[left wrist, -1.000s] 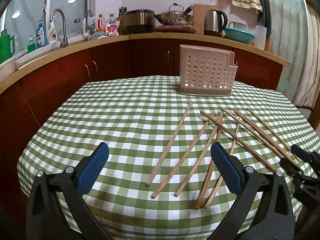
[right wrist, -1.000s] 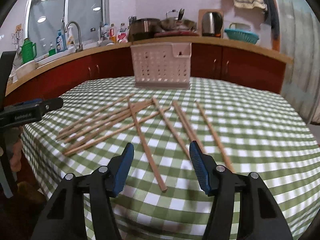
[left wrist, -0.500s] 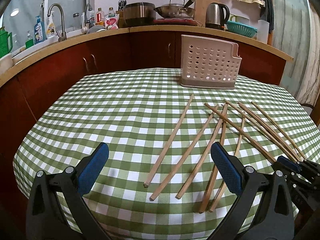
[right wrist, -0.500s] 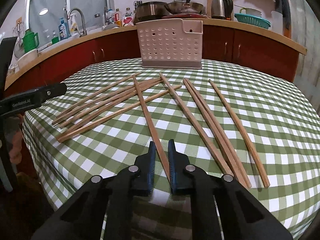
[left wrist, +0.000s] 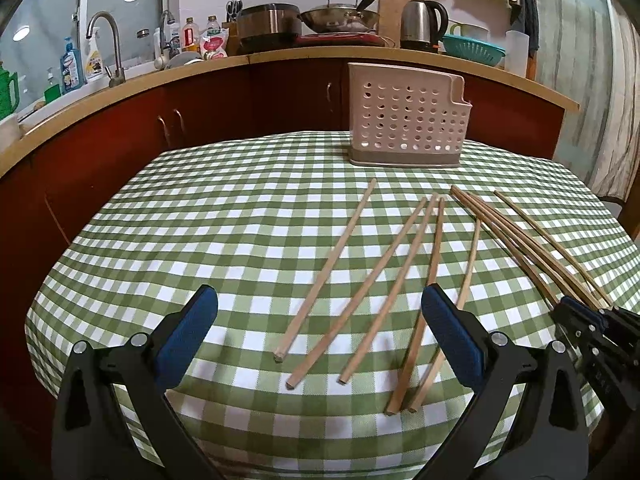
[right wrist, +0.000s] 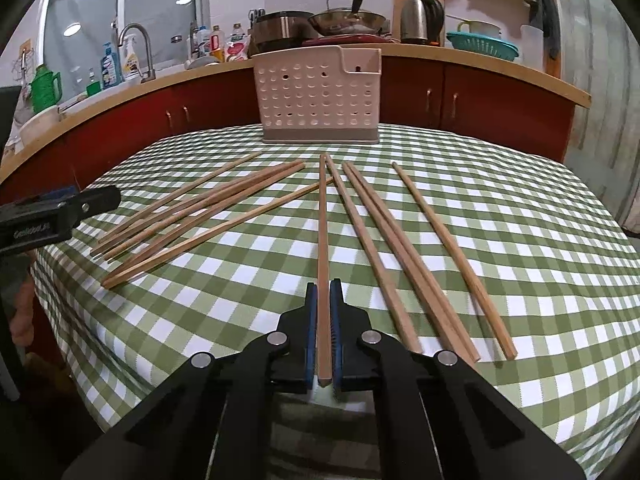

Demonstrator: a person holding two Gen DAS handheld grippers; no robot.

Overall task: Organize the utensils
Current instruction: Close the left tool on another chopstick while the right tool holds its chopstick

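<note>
Several long wooden chopsticks [left wrist: 336, 264] lie spread on the green checked tablecloth [left wrist: 224, 216]. A perforated white utensil holder [left wrist: 404, 118] stands upright at the table's far side, also in the right wrist view [right wrist: 318, 96]. My right gripper [right wrist: 323, 292] is shut on the near end of one chopstick [right wrist: 322, 236], which points toward the holder. My left gripper [left wrist: 318, 308] is open and empty above the near ends of the left group of chopsticks. The right gripper also shows at the right edge of the left wrist view [left wrist: 576, 312].
Other chopsticks lie to the left [right wrist: 200, 212] and right [right wrist: 400, 248] of the held one. A kitchen counter [left wrist: 280, 54] with a sink tap [left wrist: 108, 48], pots, kettle [left wrist: 422, 24] and bottles curves behind the table. The table edge is close below both grippers.
My right gripper has moved forward, closed on the middle chopstick and swung it to point straight at the holder. My left gripper stays open and has moved forward a little.
</note>
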